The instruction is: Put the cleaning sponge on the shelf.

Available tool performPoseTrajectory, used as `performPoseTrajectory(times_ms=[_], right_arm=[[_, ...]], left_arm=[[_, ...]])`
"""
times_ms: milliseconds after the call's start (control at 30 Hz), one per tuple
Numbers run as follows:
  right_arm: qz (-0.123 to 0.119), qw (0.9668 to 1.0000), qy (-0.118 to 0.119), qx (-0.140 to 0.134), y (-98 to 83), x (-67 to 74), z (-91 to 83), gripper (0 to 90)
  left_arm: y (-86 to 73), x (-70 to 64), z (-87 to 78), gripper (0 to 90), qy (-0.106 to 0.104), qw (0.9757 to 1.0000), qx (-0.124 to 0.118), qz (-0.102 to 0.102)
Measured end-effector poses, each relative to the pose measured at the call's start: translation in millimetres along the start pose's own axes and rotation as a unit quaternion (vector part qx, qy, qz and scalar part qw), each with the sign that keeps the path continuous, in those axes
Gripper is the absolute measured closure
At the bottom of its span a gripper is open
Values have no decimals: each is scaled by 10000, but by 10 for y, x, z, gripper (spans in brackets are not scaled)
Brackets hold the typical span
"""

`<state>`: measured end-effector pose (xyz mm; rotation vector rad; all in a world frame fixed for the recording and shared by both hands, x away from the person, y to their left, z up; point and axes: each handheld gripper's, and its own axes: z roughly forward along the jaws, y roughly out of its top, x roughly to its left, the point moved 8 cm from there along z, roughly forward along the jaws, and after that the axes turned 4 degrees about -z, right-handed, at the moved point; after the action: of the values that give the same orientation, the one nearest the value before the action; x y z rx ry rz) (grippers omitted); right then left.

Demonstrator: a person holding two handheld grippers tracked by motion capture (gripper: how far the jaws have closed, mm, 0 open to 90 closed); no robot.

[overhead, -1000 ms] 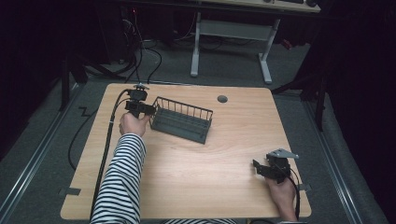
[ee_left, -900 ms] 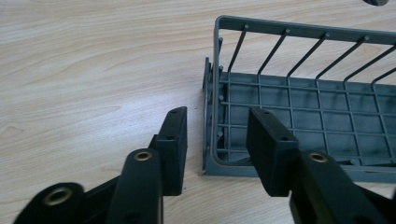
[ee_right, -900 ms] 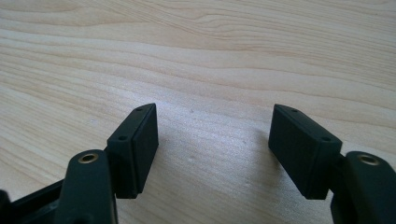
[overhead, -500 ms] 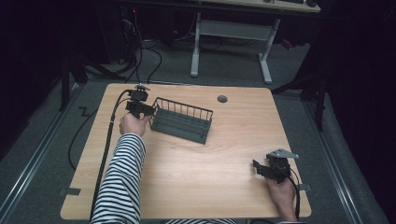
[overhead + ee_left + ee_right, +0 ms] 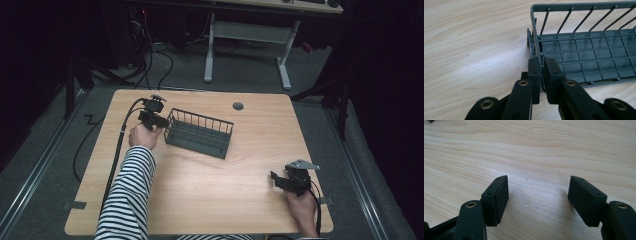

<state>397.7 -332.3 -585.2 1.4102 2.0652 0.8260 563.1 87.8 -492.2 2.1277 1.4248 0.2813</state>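
Clamped on the end wall of a grey wire basket [image 5: 199,134] at the table's [image 5: 210,200] far left, the left gripper [image 5: 541,75] held what looked light, stiff and snag-prone, while the right gripper [image 5: 537,195] gaped empty.

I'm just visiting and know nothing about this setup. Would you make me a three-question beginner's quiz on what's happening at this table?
1. True or false: the left gripper is clamped on the end wall of the grey wire basket.
2. The right gripper has its jaws: A) shut on the basket, B) wide apart above bare wood, C) shut on a cable.
3. Fill in: the basket holds ____ inside.

Key: 1. True; its jaws have just been closing and now pinch the wire rim. 2. B; it sits near the table's right front corner, far from the basket. 3. Nothing.
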Motion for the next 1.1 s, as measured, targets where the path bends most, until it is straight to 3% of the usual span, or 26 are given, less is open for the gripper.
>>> performPoseTrajectory(times_ms=[200,467,800,1100], right_arm=[[-6,10000,2,-2,0,0,0,334],[0,10000,3,-1,0,0,0,333],[-1,10000,4,0,0,0,0,332],[-5,10000,7,0,0,1,0,330]], left_arm=[[-43,-107,-18,848,-88,9999,62,133],[-155,-269,-68,855,-273,9995,88,142],[-271,-428,-126,852,-256,9996,104,77],[-380,-619,-164,846,-447,9990,74,30]])
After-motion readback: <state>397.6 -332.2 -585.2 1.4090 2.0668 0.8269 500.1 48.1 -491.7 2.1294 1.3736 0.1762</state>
